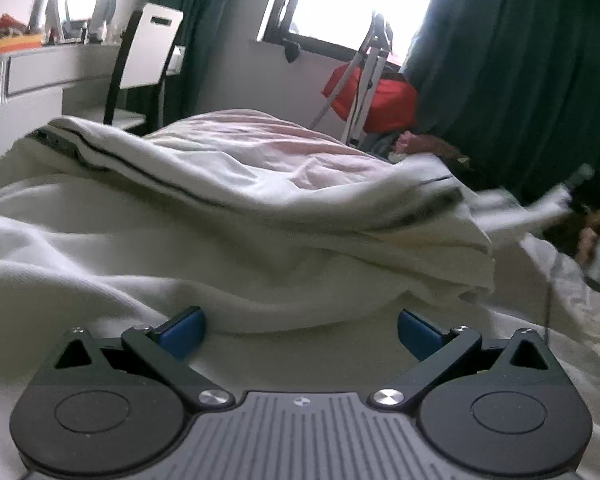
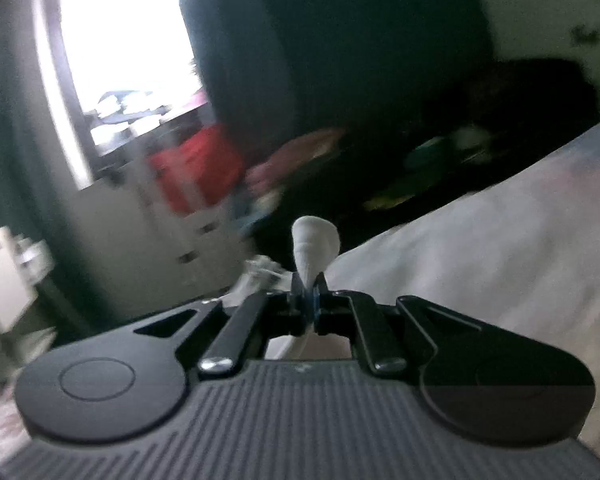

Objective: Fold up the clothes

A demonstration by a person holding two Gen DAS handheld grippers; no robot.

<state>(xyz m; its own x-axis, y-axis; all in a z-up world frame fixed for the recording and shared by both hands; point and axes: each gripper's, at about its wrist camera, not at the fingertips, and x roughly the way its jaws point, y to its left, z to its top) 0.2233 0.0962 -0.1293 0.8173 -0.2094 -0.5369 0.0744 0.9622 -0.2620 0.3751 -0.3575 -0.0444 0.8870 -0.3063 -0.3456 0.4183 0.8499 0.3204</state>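
The white garment (image 1: pixel 236 208) lay rumpled across the bed (image 1: pixel 340 364), a dark trim line running along its raised upper layer. The left gripper (image 1: pixel 300 332) rested low on the bed just in front of the garment, its blue-padded jaws spread wide and holding nothing, the nearest fold bulging between them. The right gripper (image 2: pixel 306 300) had its jaws pinched together on a small tuft of the white cloth, which stuck up past the fingertips; from the left wrist view it showed only as a streak at the garment's far right edge.

The step in hand looked like a fold drawn by the right side. To do it well, the pinched corner should travel across the garment in a flat arc, taut enough to avoid a sag, while the left gripper closes on or pins the near edge so the cloth does not drag.

Much stayed unclear. The right view was heavily smeared by motion, so how much cloth was caught could not be judged. The garment's type, sleeves and far hem were hidden in its own folds, and a red object (image 1: pixel 374 100) beyond the garment under the window was not identifiable
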